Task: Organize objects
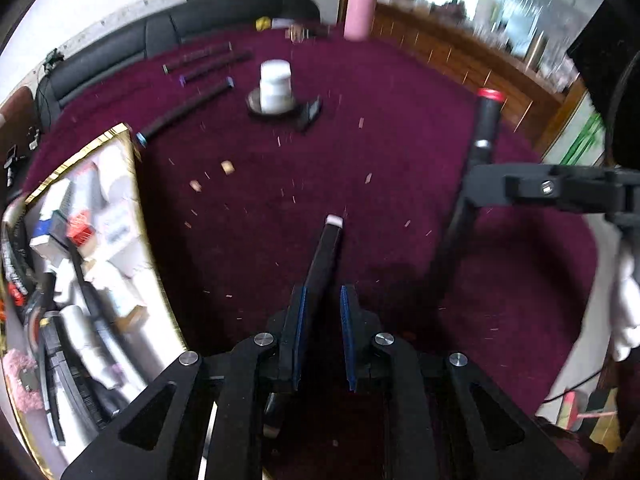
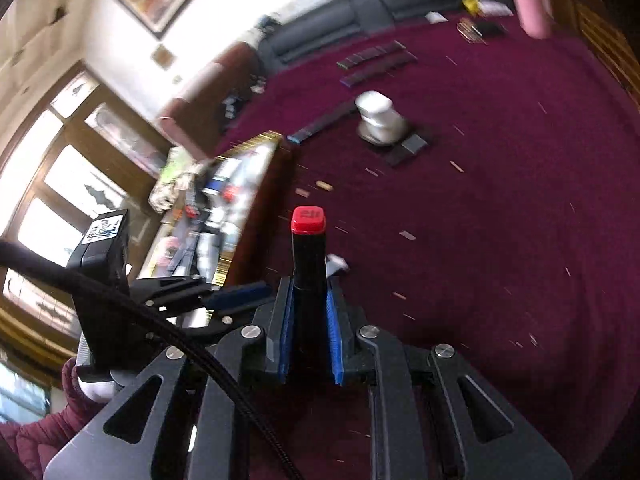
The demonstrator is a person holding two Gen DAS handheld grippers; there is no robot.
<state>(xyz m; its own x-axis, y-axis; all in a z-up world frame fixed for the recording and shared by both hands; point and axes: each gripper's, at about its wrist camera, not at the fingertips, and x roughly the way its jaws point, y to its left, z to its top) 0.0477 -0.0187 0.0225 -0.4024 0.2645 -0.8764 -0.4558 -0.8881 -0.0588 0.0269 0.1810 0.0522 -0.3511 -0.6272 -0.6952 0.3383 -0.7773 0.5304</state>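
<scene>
**Left wrist and right wrist views: a black stick in each gripper above the maroon cloth**

Left wrist view shows the left gripper (image 1: 323, 320) tilted down over the maroon tablecloth (image 1: 400, 160). Its blue-padded jaws stand narrow, and a black stick with a white cap (image 1: 326, 256) runs forward from between them, lying against the left pad; a sliver of gap shows beside the right pad, so how firmly it is pinched I cannot tell. At the right of this view the right gripper (image 1: 476, 184) reaches in from the side, clamped across a black stick with a red cap (image 1: 489, 116) that stands roughly upright.

Right wrist view gives the same grip from behind: the right gripper's blue pads (image 2: 286, 332) press on both sides of the red-capped stick, whose cap points away from the camera. Just beyond it lies the white tip of the other stick, and the left gripper comes in from the left, held in a white-gloved hand (image 2: 98, 388) with a dark red sleeve.

Further off on the cloth, three more black sticks (image 1: 208, 64) lie side by side at far left, and a fourth (image 1: 188, 110) lies nearer. A white jar (image 1: 275, 86) stands on a small scale (image 1: 298, 114) near the middle. A gold-rimmed box (image 1: 132, 184) of mixed items sits at the near left edge, and a pink bottle (image 1: 359, 10) stands at the far side. Small wood-coloured chips are scattered across the cloth.
</scene>
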